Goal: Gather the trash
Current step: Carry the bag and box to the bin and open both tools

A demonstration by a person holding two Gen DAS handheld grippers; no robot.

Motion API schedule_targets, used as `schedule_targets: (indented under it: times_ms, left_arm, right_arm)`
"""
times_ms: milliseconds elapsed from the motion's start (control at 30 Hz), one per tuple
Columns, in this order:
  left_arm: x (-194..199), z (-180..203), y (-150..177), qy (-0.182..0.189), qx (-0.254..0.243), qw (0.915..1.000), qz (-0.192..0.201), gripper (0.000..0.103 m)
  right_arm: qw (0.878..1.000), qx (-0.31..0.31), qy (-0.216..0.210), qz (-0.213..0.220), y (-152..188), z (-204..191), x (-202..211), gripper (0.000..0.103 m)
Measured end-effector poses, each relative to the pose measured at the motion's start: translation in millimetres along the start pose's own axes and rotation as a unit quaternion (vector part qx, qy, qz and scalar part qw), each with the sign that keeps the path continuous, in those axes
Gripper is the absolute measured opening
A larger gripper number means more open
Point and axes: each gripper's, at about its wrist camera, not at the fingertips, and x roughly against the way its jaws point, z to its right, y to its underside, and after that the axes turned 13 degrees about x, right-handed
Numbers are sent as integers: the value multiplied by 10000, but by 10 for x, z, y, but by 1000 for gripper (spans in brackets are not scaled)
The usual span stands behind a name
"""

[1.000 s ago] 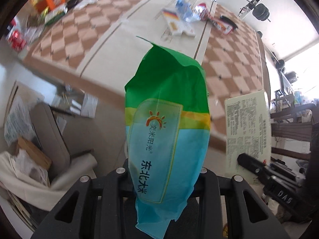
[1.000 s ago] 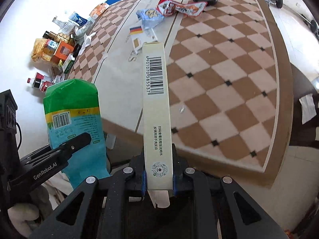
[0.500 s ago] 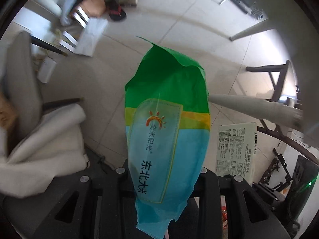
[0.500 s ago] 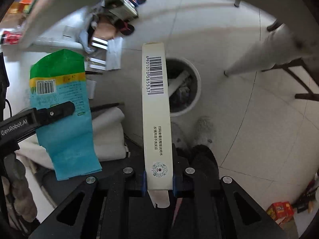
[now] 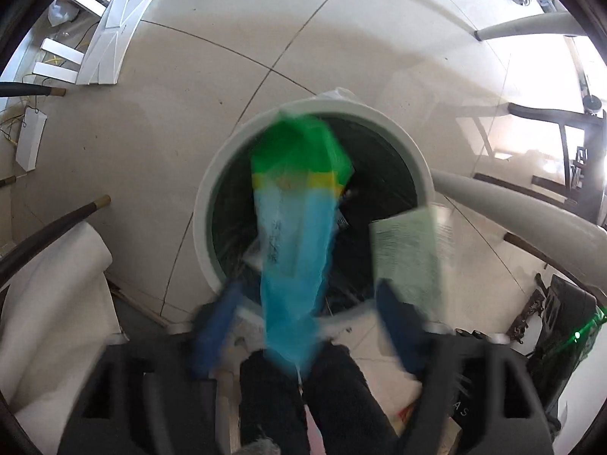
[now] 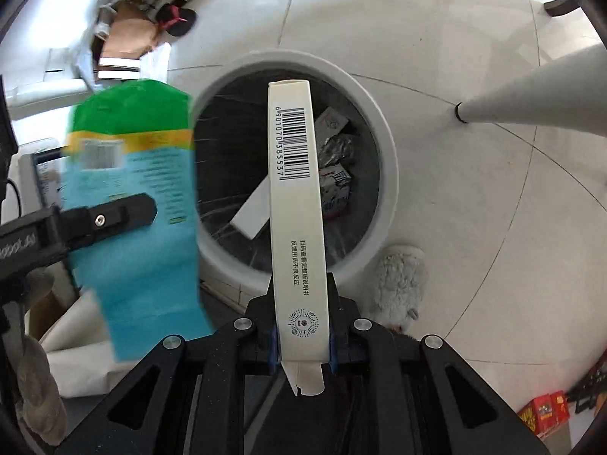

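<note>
A green and blue plastic bag (image 5: 296, 227) hangs blurred over the round white trash bin (image 5: 212, 189), between the spread fingers of my left gripper (image 5: 307, 318), which is open. The bag (image 6: 136, 204) also shows in the right wrist view beside the left gripper's finger (image 6: 114, 216). My right gripper (image 6: 301, 345) is shut on a long white carton with a barcode (image 6: 296, 204), held upright over the bin (image 6: 383, 159). The bin holds several wrappers and a white box (image 6: 250, 212).
The floor is pale tile. A white table leg (image 5: 512, 204) slants at the right of the bin. A grey fluffy slipper (image 6: 398, 280) lies by the bin. White cloth (image 5: 49, 295) is at the left. Flat white boxes (image 5: 110, 34) lie farther off.
Both grippers swung from the table down over the trash bin. The left gripper's fingers opened and the bag slips out, blurred. The right gripper keeps its hold on the carton.
</note>
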Motion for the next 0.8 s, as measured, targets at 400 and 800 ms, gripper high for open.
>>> schedule_targets:
  times_ms: [400,800]
  left_arm:
    - [351,-94,299,-778,-183,9939,764,99]
    - [1284,-116,868,-882,-234,9892,1148,99]
  right_arm:
    - [9952,127,928,295,-61,-96,275,103]
    - [9889,252,1293,687,392,-442,1323,103]
